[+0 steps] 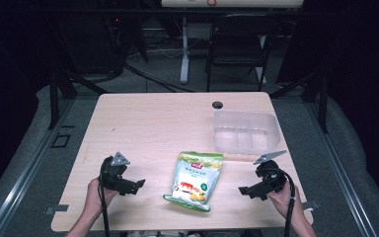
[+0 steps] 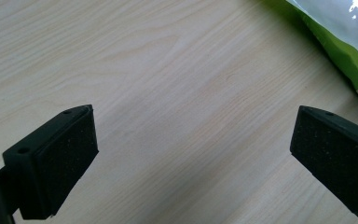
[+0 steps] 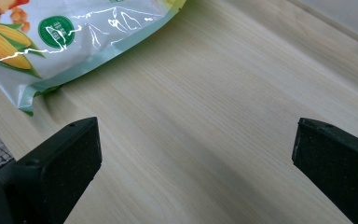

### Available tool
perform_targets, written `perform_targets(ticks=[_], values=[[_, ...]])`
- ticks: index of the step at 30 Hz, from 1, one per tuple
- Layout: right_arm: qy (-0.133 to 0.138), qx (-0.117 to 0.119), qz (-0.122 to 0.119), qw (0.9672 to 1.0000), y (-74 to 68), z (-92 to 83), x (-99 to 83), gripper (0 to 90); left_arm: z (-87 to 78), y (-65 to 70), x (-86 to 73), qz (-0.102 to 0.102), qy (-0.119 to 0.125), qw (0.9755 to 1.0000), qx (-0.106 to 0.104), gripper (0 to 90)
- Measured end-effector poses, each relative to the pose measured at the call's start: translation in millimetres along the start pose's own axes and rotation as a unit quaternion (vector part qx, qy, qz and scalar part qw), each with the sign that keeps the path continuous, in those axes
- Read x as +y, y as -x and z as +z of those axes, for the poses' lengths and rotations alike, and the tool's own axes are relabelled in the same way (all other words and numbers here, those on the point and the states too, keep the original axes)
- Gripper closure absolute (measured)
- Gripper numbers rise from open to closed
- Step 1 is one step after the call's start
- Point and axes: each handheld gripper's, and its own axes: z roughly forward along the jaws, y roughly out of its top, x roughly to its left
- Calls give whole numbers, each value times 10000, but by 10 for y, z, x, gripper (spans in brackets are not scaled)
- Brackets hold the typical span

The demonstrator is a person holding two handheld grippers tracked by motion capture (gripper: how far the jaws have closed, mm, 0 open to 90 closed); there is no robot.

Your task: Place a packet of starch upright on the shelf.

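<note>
High view: bag (image 1: 194, 180) flat near table (image 1: 153, 123) front edge, between left hand-held gripper (image 1: 139, 185) and right hand-held gripper (image 1: 243, 190), both jaws apart, empty. Risk: slick film slipping from a shallow edge pinch.

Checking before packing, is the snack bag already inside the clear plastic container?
No, the snack bag lies flat on the table, in front of the clear container.

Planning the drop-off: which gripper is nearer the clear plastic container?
Right. The right gripper sits just below the clear plastic container, toward the table's near right edge; the left gripper is across the snack bag, far left.
</note>
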Motion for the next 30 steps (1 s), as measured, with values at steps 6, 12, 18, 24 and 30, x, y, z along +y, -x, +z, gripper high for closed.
perform_targets(ticks=[6,12,18,24,30], values=[[56,189,-8,9998,-21,26,72,9,4,-3,-2,-8,10,10000,-19,5],[15,320,-176,9993,-82,84,174,9,6,-1,-4,-9,19,10000,2,5],[-33,441,-313,9985,-134,169,283,10,10,-1,-5,-8,21,10000,-22,5],[-27,558,-323,9979,-139,233,351,17,13,0,-4,-9,22,10000,-27,5],[-137,672,-293,9972,-111,356,453,22,11,0,-6,-6,19,10000,-21,5]])
